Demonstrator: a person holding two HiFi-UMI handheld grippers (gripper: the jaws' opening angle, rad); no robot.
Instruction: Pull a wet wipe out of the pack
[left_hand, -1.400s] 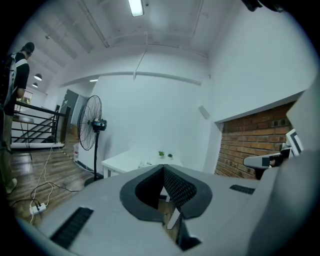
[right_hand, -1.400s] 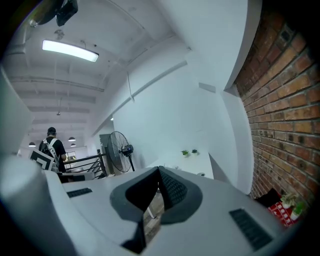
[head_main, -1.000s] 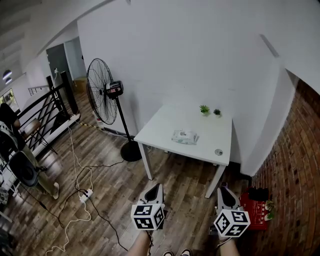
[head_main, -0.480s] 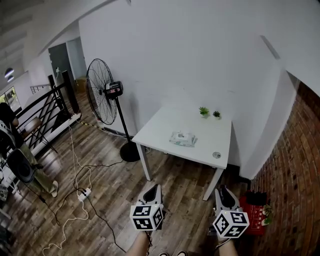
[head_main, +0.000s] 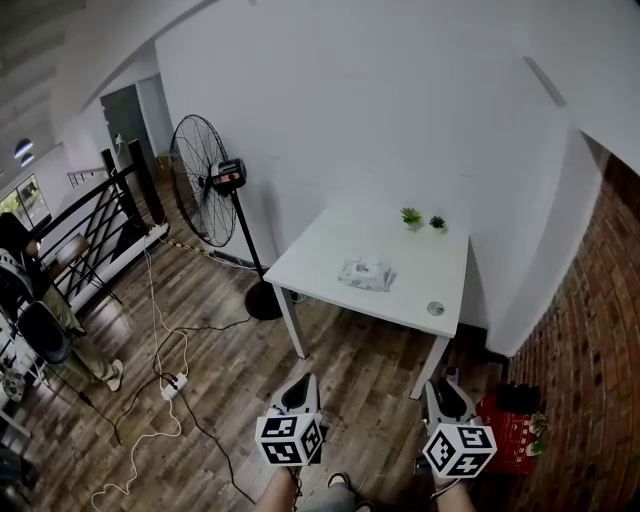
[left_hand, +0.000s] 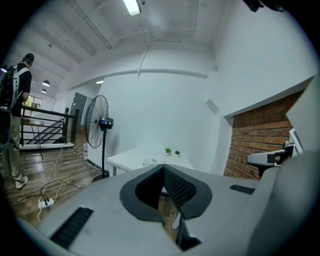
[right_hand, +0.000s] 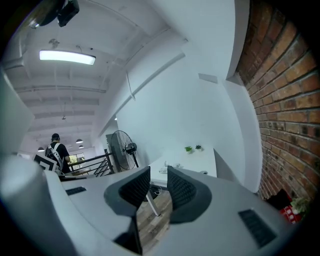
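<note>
Left gripper (left_hand: 163, 167) fingers pressed together, empty; right gripper (right_hand: 158, 172) fingers slightly apart, empty.

left claw (left_hand: 163, 168): tips together, empty | white table (left_hand: 131, 159) well ahead | fan (left_hand: 97, 121) left of it

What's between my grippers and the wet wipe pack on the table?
Bare wood floor, then the white table's near edge before the wet wipe pack; the head view shows it.
</note>
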